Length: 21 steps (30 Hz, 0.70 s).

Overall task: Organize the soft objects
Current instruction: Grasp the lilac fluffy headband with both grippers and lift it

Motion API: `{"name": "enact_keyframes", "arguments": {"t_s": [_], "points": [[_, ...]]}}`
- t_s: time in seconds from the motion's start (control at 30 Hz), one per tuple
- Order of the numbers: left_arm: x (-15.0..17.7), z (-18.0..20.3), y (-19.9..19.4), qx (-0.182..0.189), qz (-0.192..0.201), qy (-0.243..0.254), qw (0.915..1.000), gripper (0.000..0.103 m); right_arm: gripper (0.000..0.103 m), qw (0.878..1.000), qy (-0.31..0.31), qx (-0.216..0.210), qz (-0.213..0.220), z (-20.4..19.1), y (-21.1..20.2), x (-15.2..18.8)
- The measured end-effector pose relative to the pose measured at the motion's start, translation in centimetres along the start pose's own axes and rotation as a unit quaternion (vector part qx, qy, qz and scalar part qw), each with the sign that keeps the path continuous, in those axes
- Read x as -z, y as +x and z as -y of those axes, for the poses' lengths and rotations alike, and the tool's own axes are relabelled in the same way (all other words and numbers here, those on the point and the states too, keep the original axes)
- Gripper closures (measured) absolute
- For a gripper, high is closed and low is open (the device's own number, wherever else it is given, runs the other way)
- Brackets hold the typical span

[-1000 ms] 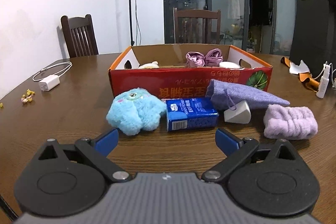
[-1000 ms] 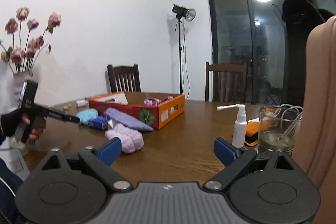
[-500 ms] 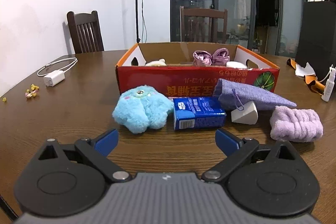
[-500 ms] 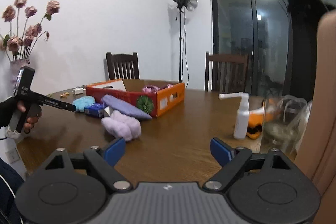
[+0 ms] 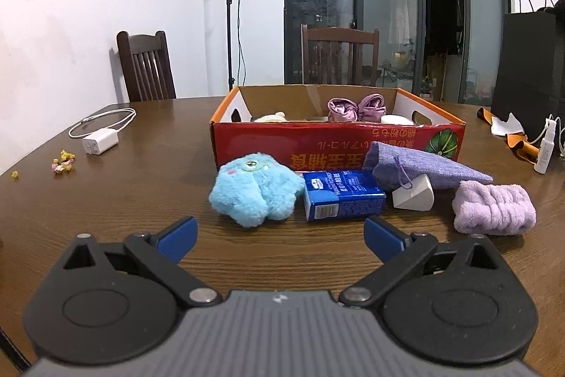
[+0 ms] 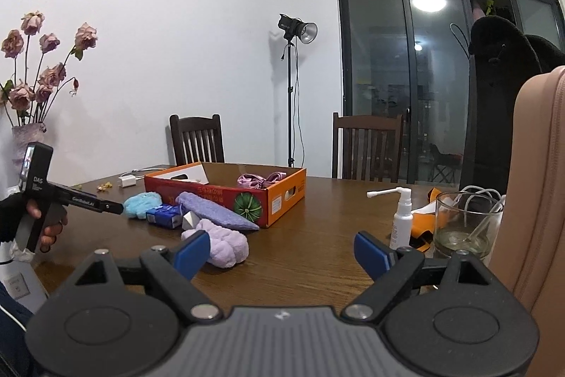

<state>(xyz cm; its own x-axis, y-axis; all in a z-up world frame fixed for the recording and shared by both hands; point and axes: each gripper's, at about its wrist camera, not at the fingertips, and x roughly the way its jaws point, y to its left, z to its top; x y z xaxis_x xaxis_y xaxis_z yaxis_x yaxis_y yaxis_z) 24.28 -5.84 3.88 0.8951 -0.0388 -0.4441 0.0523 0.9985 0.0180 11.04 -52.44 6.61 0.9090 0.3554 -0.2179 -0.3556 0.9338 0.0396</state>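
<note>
The left gripper (image 5: 280, 232) is hovering over the tabletop (image 5: 141, 200), fingers (image 5: 176, 232) spread wide, gripping nothing. The right gripper (image 6: 280, 251) is likewise gaping and empty. Beyond them, a blue plush (image 5: 256, 189), tissue pack (image 5: 344, 200), white wedge (image 5: 413, 195), purple pouch (image 5: 420, 165) and lilac towel (image 5: 494, 207) are lying in a row before the box (image 5: 335, 143), well inside the tabletop's edges.

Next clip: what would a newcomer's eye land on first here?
The red cardboard box mid-table, purple satin fabric inside. In front of it lies a row: fluffy blue plush toy, blue tissue pack, purple pouch, lilac towel. The open left gripper faces them.
</note>
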Motion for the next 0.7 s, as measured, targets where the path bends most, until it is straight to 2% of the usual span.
{"name": "enact_keyframes", "arguments": {"t_s": [0.5,0.6,0.7], "points": [[0.6,-1.4,-1.0,0.004,0.004,-0.014,0.9999,0.0,0.013,1.0,0.004,0.013,0.012,-1.4,0.0,-0.5],[0.9,-1.0,-0.7,0.014,-0.001,-0.015,0.9998,0.0,0.007,0.999,0.039,0.024,0.021,-2.8,1.7,-0.4],[1.1,-0.4,-0.4,0.033,-0.006,-0.013,0.9993,0.0,0.007,0.998,0.053,0.019,0.004,-4.8,4.7,-0.2]]}}
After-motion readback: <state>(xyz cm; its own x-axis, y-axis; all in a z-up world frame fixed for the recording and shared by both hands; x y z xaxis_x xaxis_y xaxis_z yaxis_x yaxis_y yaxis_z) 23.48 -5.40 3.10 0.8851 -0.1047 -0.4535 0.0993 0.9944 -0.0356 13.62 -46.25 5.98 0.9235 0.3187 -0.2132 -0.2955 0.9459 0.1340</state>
